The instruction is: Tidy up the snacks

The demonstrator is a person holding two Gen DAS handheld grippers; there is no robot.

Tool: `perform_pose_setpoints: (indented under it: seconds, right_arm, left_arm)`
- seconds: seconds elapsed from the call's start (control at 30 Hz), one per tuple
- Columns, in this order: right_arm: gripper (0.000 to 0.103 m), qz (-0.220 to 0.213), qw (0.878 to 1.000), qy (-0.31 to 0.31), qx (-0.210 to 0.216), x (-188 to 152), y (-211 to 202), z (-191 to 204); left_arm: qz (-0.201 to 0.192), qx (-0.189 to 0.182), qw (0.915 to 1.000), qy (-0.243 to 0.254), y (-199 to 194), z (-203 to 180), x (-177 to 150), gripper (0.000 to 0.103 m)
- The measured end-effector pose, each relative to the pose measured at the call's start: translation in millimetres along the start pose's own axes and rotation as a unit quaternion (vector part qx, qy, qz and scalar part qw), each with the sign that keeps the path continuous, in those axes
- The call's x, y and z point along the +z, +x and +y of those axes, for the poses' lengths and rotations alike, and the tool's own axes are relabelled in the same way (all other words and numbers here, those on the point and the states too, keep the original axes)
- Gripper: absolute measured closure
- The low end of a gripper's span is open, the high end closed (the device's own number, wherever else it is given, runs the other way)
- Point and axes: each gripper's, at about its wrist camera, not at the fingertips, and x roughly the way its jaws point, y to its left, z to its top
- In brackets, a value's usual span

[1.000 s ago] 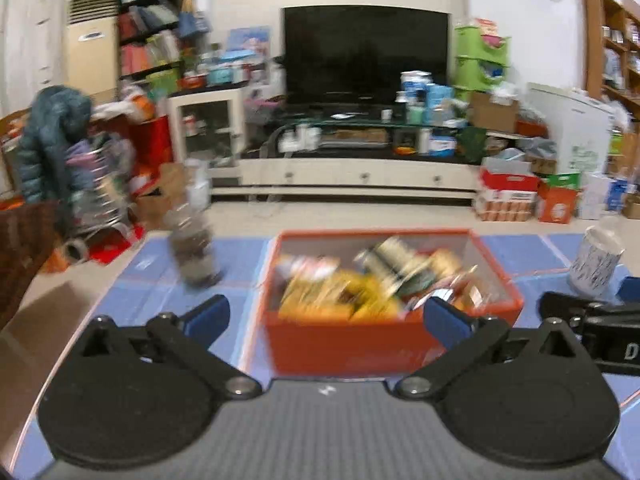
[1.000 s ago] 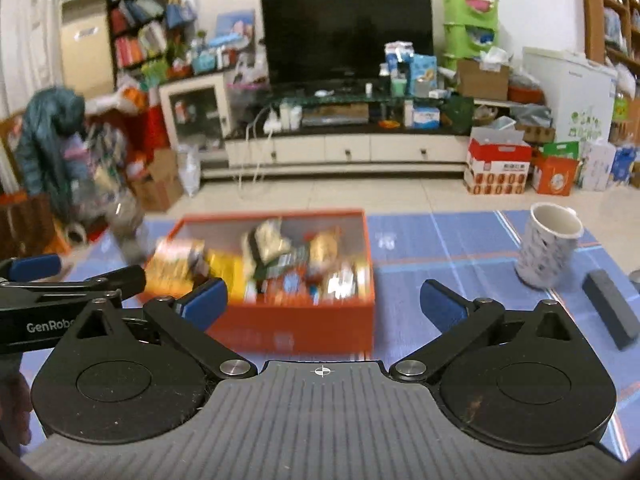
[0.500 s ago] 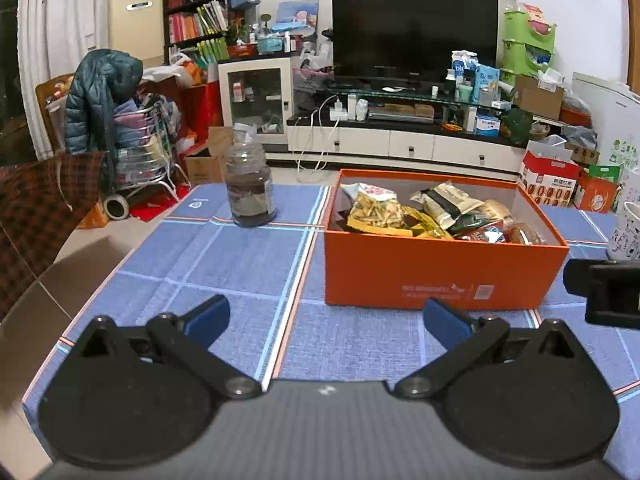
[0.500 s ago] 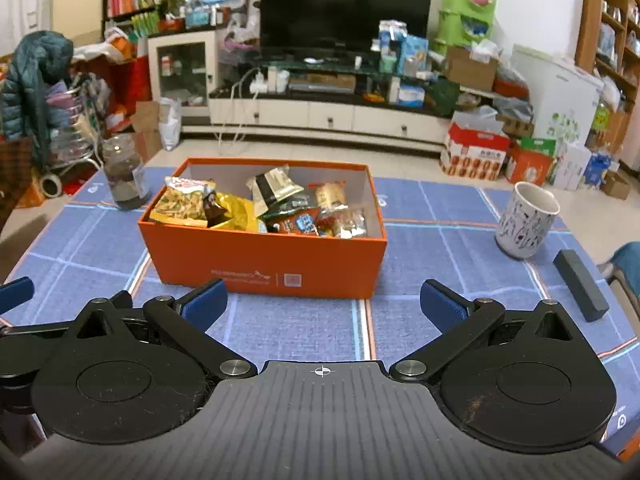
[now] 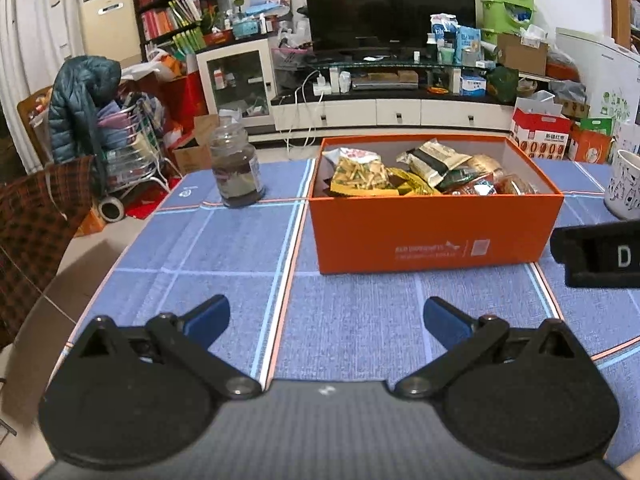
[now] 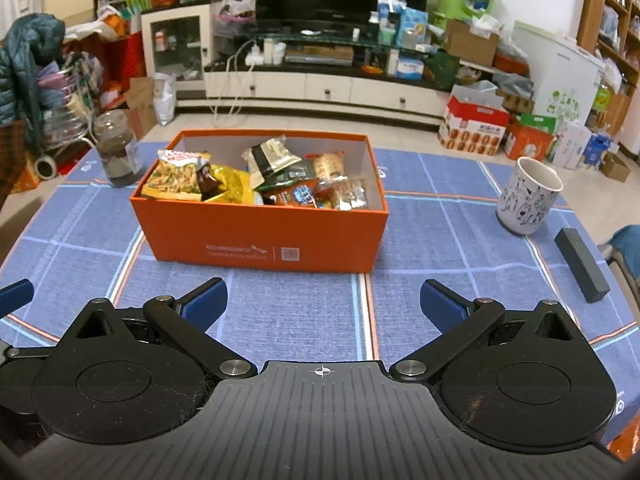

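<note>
I see the blue checked tablecloth (image 6: 420,208) spread wide, with the orange box (image 6: 260,236) mid-table, snack packets (image 6: 256,178) heaped loosely inside, probably its collecting bin. I hold my left gripper (image 5: 326,318) and right gripper (image 6: 323,300) back from it, fingers spread and empty, likely to choose a packet; the jar (image 5: 237,172) and mug (image 6: 526,196) stand well apart.

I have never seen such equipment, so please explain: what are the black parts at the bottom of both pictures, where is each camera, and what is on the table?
The black parts are two hand-held grippers. Each carries a camera looking forward along its two blue-tipped fingers. One picture comes from the left gripper, the other from the right gripper. Both are open and hold nothing. On the blue tablecloth stands an orange box full of snack packets, with a glass jar, a patterned cup and a dark bar beside it.
</note>
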Motion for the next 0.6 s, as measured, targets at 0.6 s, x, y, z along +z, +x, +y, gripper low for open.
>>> perform_pose_setpoints:
  seconds: [0.6]
  right_arm:
    - [0.007, 0.007, 1.0, -0.007, -0.002, -2, 7, 0]
  left_arm:
    - [0.035, -0.021, 0.9989, -0.021, 5, -11, -6, 0.001]
